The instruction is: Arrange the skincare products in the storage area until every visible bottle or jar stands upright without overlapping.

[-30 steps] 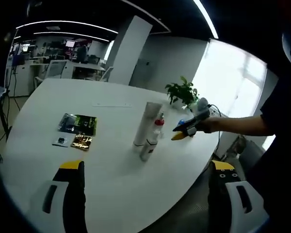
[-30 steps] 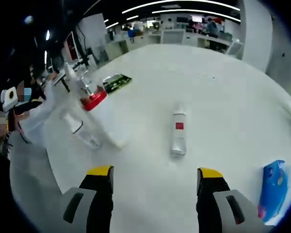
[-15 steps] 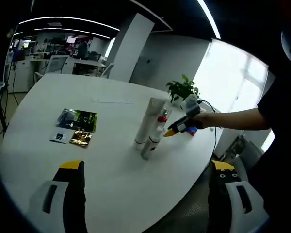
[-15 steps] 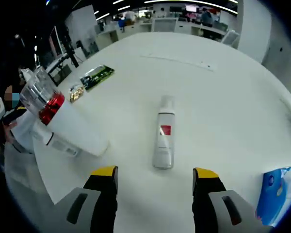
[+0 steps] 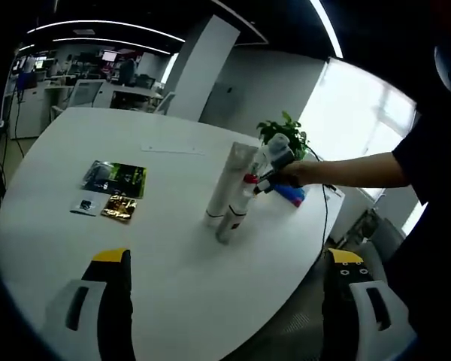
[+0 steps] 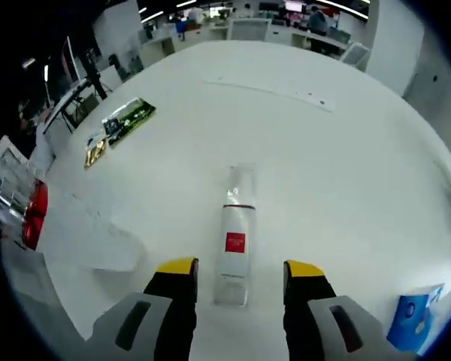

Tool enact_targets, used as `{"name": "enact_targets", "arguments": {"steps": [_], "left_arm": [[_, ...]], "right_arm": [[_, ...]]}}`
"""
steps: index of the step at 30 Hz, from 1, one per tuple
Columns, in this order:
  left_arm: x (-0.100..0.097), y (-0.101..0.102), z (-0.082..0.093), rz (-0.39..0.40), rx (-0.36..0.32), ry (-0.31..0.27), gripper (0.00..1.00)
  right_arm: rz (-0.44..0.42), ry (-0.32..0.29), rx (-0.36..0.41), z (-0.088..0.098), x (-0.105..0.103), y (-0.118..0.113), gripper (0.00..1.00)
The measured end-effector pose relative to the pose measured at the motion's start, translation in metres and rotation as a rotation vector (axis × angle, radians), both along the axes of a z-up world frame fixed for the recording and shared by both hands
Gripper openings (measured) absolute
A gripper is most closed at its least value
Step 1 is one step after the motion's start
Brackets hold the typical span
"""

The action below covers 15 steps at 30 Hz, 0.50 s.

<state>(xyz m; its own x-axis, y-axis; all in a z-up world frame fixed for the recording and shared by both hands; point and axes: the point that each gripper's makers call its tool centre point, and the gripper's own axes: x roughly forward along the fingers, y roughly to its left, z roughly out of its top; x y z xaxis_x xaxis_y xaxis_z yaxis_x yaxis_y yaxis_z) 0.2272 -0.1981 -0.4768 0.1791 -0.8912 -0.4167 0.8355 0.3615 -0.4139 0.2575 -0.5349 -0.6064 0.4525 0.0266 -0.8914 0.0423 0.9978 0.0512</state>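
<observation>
A white bottle with a red label and clear cap lies flat on the white table, cap pointing away. My right gripper is open, and the bottle's base end lies between its jaws. A tall white tube stands upright with a red-collared spray bottle beside it. In the right gripper view the tube and the spray bottle are at the left edge. The right gripper reaches in behind them on a person's arm. My left gripper hangs open over the table's near edge.
Sachets and smaller packets lie on the table's left part. A blue packet lies near the far right edge, with a potted plant behind. Office desks stand beyond the table.
My right gripper has moved in toward the lying bottle until its jaws flank the bottle's base. The tube and spray bottle have slid to the left edge of its view. The left gripper has barely moved.
</observation>
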Motion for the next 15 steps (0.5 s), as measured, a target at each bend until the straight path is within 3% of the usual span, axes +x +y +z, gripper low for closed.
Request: {"name": "enact_targets", "arguments": {"steps": [7,11,15], "left_arm": [[0.001,-0.001,-0.001,0.004,-0.003,0.000,0.99],[0.002,0.000,-0.002,0.011,-0.003,0.003,0.99],[0.000,0.001,-0.006,0.016,0.000,0.011,0.99]], "right_arm": [[0.023,0.053,-0.017,-0.006,0.014,-0.008,0.38],[0.031,0.081,-0.027,-0.008,0.013,-0.008,0.29],[0.049,0.129,-0.027,-0.012,0.004,0.000,0.27]]}}
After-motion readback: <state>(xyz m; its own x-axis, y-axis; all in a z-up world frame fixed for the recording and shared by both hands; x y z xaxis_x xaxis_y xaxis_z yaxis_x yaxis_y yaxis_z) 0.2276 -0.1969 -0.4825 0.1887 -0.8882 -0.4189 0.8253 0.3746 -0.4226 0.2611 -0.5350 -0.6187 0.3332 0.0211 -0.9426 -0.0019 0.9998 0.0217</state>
